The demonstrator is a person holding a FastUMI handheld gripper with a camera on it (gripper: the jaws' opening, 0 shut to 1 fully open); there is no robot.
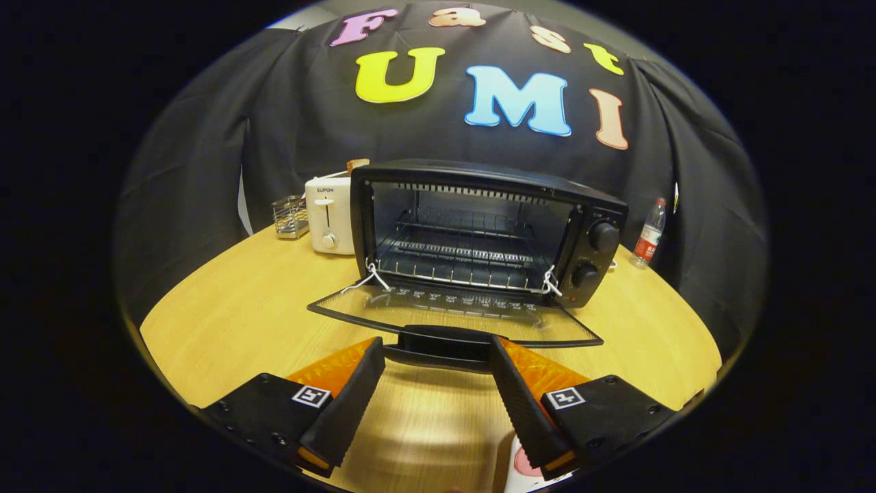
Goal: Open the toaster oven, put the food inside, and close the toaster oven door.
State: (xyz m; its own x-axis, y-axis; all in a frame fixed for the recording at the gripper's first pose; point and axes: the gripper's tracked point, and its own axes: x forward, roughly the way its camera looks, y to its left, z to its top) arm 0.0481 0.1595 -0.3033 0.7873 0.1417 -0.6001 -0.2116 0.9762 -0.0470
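**Inspector A:** Start with the tongs [438, 352].

**Inspector B:** Spread wide, nothing held. Both fingertips [373, 350] sit at the two ends of the door handle [438, 344], one on each side. Whether they touch it I cannot tell.

**Inspector A:** And the door?

**Inspector B:** The glass door [455, 313] is dropped fully open, lying nearly flat just above the desk [239, 308], hinged at the oven's lower front edge, with a wire link at each hinge corner.

**Inspector A:** The oven itself?

**Inspector B:** The toaster oven [479, 233] stands at 12 o'clock from the tongs, cavity exposed. A wire rack [458, 263] sits inside; nothing rests on it. Two knobs [604, 236] are stacked on the panel at the cavity's 3 o'clock side.

**Inspector A:** Surroundings?

**Inspector B:** A white toaster [330, 216] stands at the oven's 9 o'clock, just beside it, and a small wire basket [291, 218] beyond that. A plastic bottle [649, 234] with a red label stands upright at the oven's 3 o'clock, apart from it. At 5 o'clock from the tongs, beneath the right finger, a white object with a pink patch [523, 469] shows partly; what it is I cannot tell.
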